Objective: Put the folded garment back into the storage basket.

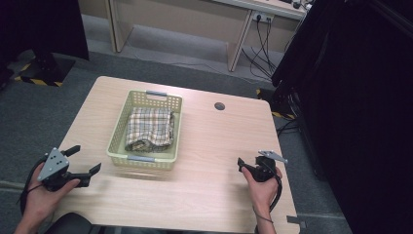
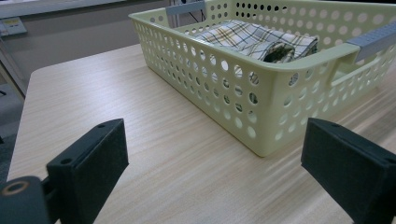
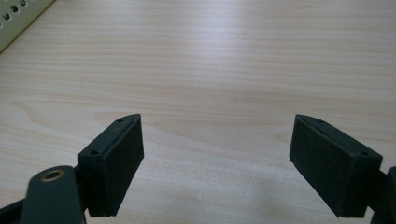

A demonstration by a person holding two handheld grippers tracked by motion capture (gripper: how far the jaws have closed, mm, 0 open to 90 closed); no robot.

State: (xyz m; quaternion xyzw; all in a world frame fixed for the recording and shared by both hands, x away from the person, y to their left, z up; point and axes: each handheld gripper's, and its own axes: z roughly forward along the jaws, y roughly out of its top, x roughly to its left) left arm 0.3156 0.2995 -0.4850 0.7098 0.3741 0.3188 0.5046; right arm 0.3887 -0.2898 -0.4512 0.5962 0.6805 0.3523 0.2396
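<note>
A pale green perforated basket [image 1: 122, 127] stands on the wooden table [image 1: 209, 146], left of centre, and holds a folded plaid cloth [image 1: 150, 128]. In the left gripper view the basket [image 2: 261, 116] lies ahead to the right with the cloth [image 2: 252, 39] inside. My left gripper [image 1: 86, 160] is near the table's front left corner, open and empty, pointing toward the basket. My right gripper [image 1: 242, 165] rests at the front right, open, with bare tabletop between its jaws in the right gripper view [image 3: 217, 158].
A round cable hole [image 1: 219, 106] sits in the table at the back right. Behind the table stand a desk leg [image 1: 238, 46] with trailing cables [image 1: 263, 53] and a dark curtain [image 1: 350, 97] at the right. A basket corner [image 3: 18, 14] peeks in at upper left.
</note>
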